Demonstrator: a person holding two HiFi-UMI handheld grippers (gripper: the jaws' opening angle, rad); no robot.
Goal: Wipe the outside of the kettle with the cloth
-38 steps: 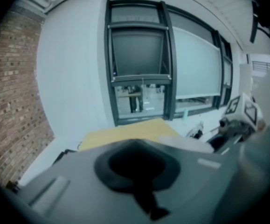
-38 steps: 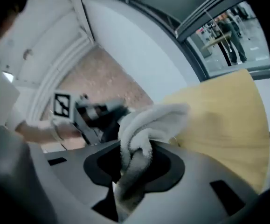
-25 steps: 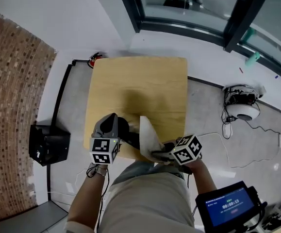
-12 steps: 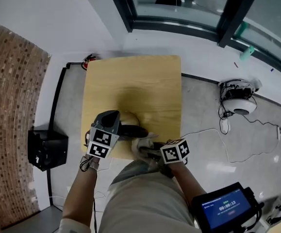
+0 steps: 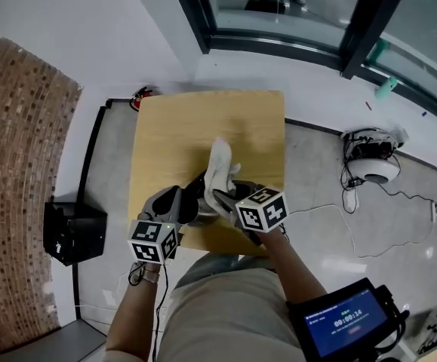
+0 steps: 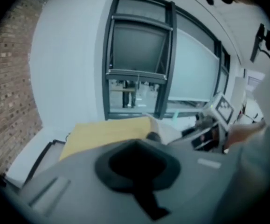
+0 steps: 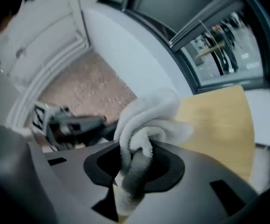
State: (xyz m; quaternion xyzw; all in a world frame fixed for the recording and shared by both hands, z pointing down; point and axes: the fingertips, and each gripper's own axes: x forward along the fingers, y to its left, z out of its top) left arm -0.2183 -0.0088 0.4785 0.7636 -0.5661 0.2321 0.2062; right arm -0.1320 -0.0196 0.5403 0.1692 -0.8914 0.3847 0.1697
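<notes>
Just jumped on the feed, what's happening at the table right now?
A person works at the wooden table with a gripper in each hand. The right gripper has its jaws closed on a bunched white cloth, which seems to rest against the far side of the dark kettle near the table's front edge. The left gripper sits at the kettle's left side, apparently steadying it; whether its jaws are gripping cannot be told.
</notes>
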